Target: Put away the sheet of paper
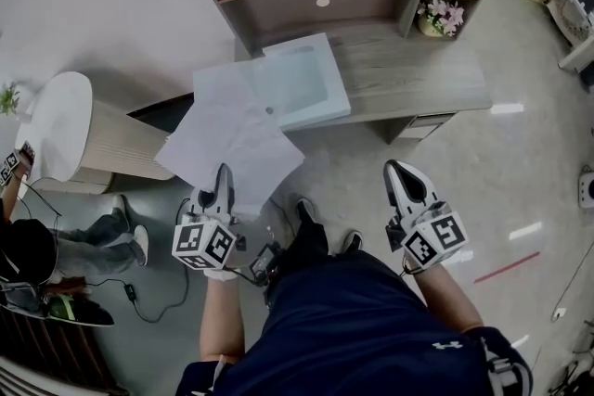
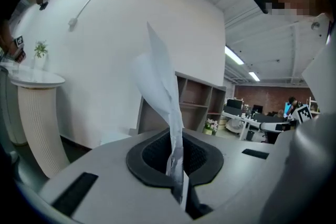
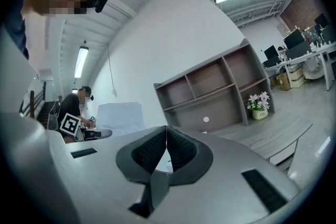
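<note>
— Near left in the head view, what's in hand?
— My left gripper (image 1: 224, 173) points far, tipped slightly down. It holds the sheet of paper (image 1: 232, 144) by its near edge, short of the pale blue folder (image 1: 302, 83) on the wooden desk (image 1: 418, 79). I'd say mid-carry; next it needs laying flat by that folder. My right gripper (image 1: 397, 172) hangs level, near right.
— Left gripper view?
— Jaws pinched tight on the paper, which stands up limp.
— Right gripper view?
— Jaws together, nothing between.
</note>
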Available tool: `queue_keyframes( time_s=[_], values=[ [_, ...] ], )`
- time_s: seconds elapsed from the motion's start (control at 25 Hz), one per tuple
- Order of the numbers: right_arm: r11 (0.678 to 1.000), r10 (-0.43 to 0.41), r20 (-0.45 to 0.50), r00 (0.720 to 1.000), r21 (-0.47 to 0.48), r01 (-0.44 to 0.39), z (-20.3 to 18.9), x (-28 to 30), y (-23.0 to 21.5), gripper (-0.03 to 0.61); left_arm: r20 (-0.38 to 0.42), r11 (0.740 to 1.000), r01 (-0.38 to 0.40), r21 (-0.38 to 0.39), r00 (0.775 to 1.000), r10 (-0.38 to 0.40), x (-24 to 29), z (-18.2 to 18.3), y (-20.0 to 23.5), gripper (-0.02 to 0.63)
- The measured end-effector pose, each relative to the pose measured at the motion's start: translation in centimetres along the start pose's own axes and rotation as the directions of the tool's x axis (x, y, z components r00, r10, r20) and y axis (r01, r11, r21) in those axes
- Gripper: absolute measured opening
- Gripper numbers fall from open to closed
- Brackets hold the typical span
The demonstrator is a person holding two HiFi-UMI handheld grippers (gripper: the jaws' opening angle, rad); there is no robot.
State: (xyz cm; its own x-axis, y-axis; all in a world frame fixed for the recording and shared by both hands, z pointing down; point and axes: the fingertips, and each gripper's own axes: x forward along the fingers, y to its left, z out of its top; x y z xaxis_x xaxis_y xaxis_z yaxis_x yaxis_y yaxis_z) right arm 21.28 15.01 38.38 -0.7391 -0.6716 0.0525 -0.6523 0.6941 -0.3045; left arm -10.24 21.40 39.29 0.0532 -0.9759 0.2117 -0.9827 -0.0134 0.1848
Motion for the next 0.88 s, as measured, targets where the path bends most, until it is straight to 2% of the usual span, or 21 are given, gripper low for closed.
queue_keyframes(
  time_s=[0.2, 0.52, 0.88],
  values=[
    [0.998, -0.06, -0.026, 0.998, 0.003, 0.06, 0.1, 4.0, -0.6, 0.014, -0.008, 0.999, 0.0, -0.047, 1.0, 0.0, 3.6, 0.0, 4.7, 0.015],
    [0.993, -0.118, -0.055, 0.991, -0.01, 0.118, 0.7, 10.5, 0.5, 0.014, -0.031, 0.997, 0.04, -0.073, 0.999, -0.042, 9.2, 0.5, 11.2, 0.015],
    [0.988, -0.153, -0.087, 0.984, -0.016, 0.152, 0.0, 14.9, 2.4, 0.014, -0.051, 0.991, 0.1, -0.094, 0.993, -0.105, 12.5, 0.3, 14.6, 0.015]
  ],
)
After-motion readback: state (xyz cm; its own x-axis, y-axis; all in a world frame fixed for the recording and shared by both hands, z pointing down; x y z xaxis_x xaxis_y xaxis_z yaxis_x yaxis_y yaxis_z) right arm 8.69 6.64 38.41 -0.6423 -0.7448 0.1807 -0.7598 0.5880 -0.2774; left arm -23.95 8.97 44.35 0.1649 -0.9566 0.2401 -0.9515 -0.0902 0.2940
